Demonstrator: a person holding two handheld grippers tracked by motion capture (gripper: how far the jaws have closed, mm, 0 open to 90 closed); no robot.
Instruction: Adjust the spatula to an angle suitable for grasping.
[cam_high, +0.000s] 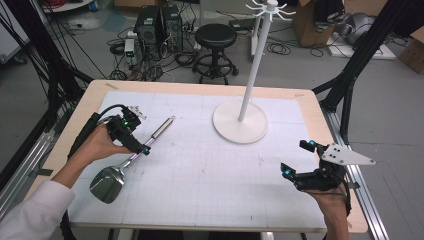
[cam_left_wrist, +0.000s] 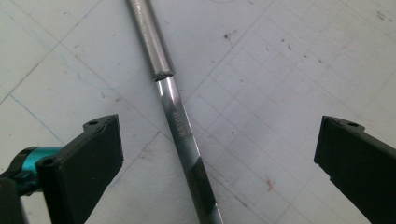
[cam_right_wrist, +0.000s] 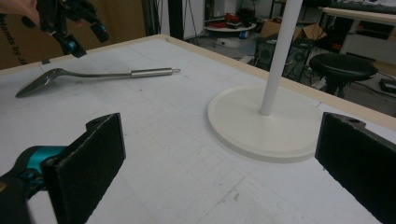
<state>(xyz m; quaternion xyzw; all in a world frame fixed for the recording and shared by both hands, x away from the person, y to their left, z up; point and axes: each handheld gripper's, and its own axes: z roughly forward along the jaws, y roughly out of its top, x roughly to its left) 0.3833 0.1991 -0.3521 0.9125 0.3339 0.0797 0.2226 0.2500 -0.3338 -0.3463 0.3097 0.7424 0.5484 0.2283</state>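
left gripper (cam_high: 134, 134): left of centre in the high view, hand-held, hanging over the ladle's shaft; in the left gripper view jaws spread wide, nothing gripped, pads clear of the metal on both sides.
left gripper, far look: upper left of the right gripper view (cam_right_wrist: 79, 32), above the ladle, not touching it as far as visible.
ladle (cam_high: 131, 160): flat on the white mat, lower left of the high view, on a diagonal; bowl at lower left near the table's front edge, handle tip pointing to upper right.
ladle vs left tongs: shaft (cam_left_wrist: 180, 126) runs up through the gap between the jaws, nearer the left jaw than the right, apart from both; thicker matte handle sleeve starts just past the jaw tips, toward top of frame.
right gripper (cam_high: 299, 160): lower right of the high view, near the table's right edge, well apart from the ladle; jaws wide open, empty.
right gripper view: mat and stand base between the jaws, ladle (cam_right_wrist: 93, 76) far off at upper left.
stand (cam_high: 240, 122): white, round base on the mat, upper centre-right of the high view, pole upright; between the two grippers but farther back.
table (cam_high: 200, 86): pale wood rim around the gridded mat.
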